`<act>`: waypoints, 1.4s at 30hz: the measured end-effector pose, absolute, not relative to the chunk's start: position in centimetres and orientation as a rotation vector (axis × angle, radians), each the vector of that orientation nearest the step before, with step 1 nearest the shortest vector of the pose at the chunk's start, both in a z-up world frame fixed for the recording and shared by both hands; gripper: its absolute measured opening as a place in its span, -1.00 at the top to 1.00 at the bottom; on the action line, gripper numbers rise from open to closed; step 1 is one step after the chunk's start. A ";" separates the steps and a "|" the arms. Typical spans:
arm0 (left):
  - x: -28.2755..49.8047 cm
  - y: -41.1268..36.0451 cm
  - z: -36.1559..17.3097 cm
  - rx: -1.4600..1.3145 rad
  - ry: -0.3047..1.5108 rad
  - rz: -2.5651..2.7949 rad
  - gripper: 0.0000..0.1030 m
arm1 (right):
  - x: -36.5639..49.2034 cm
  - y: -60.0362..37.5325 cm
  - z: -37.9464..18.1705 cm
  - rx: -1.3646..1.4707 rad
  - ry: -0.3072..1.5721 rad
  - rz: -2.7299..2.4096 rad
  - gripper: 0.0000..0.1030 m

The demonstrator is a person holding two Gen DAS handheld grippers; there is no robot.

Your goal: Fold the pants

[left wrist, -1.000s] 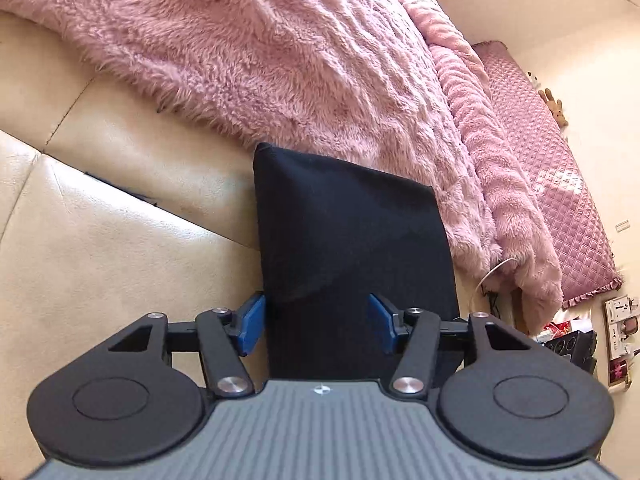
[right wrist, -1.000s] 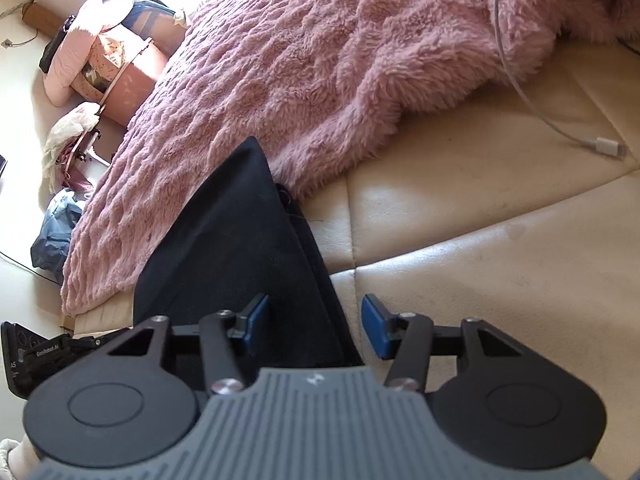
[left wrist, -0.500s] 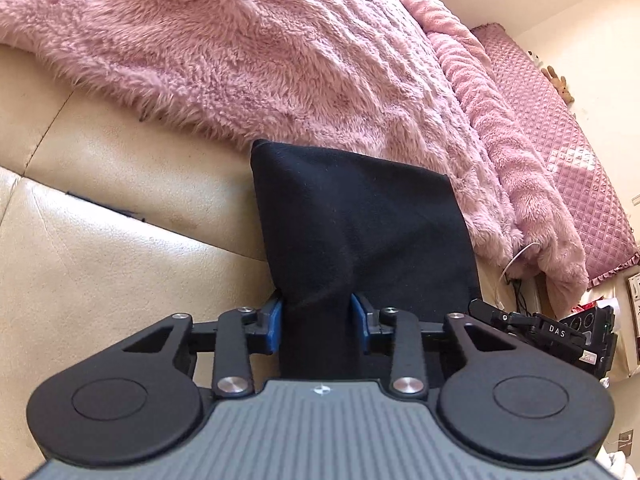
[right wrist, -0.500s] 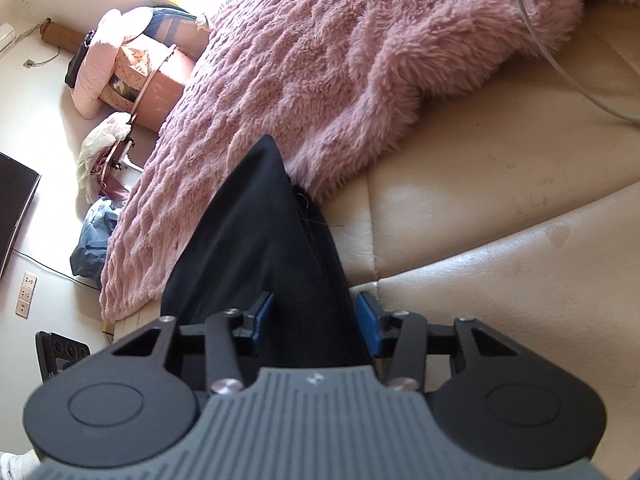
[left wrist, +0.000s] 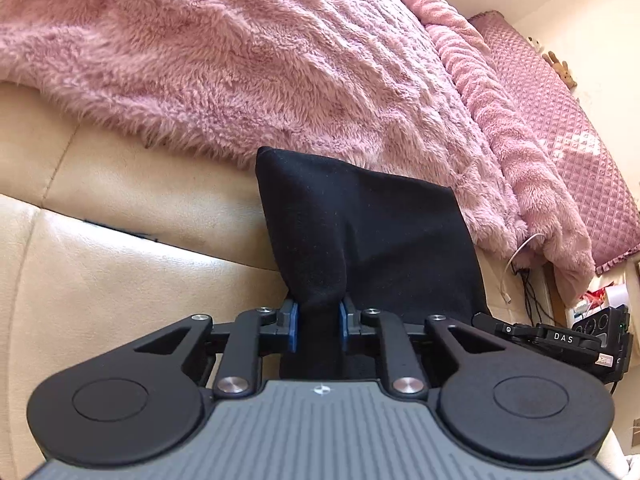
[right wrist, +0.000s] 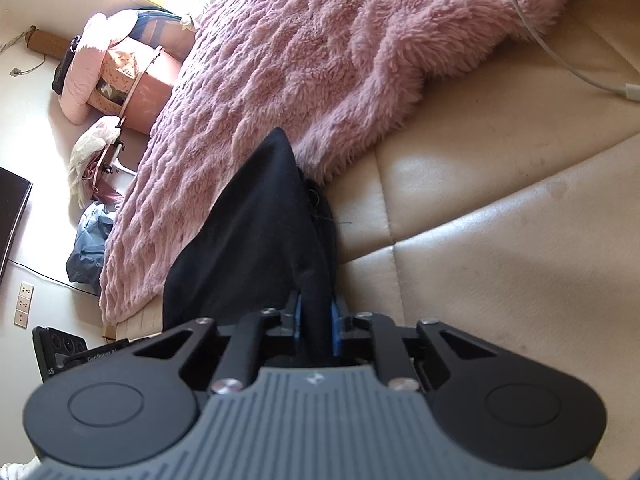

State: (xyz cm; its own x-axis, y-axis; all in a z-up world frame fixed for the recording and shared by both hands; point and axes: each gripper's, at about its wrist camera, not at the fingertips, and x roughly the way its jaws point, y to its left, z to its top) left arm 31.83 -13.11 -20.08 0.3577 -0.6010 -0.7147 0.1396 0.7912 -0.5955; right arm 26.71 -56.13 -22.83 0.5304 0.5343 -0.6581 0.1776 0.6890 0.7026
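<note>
The black pants [left wrist: 368, 232] lie folded on a cream leather sofa [left wrist: 100, 280], their far edge against a pink fluffy blanket [left wrist: 260, 60]. My left gripper [left wrist: 318, 326] is shut on the near edge of the pants, the cloth bunched between its blue pads. In the right wrist view the pants [right wrist: 256, 240] run away toward the blanket [right wrist: 320, 60]. My right gripper [right wrist: 316, 326] is shut on the near edge of the pants too. The other gripper shows at the right edge of the left wrist view [left wrist: 560, 338].
A white charging cable [right wrist: 560, 64] lies on the sofa [right wrist: 500, 260] at the far right. A pink quilted bed [left wrist: 560, 128] stands behind the blanket. Bags and clutter [right wrist: 112, 92] sit on the floor at the left.
Both grippers have closed on the near edge of the pants; a second ago both stood open around it. The cloth now bunches up between the pads.
</note>
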 end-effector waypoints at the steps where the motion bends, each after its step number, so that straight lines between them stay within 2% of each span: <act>1: 31.7 -12.8 -19.8 -0.471 1.120 -0.501 0.62 | 26.4 -55.7 -22.7 0.817 1.016 0.243 0.83; 14: 30.6 -3.2 -14.2 -0.301 1.115 -0.468 0.64 | 23.4 -44.3 -21.1 0.905 0.988 0.330 0.84; 27: 32.5 11.5 -10.7 -0.148 1.088 -0.363 0.64 | 28.0 -25.2 -19.7 0.859 0.986 0.478 0.85; 35: 34.8 18.5 -12.5 -0.129 1.083 -0.345 0.64 | 30.1 -15.3 -20.2 0.780 1.009 0.530 0.85; 42: 36.2 21.4 -15.9 -0.157 1.084 -0.361 0.64 | 30.0 -13.5 -23.4 0.779 1.054 0.494 0.84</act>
State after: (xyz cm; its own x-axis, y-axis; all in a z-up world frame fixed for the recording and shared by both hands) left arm 36.23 21.42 -15.88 0.4165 -0.3628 -0.8336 0.2102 0.9305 -0.2999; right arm 30.03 -13.48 -23.44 0.4261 0.6956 -0.5784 -0.0002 0.6394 0.7688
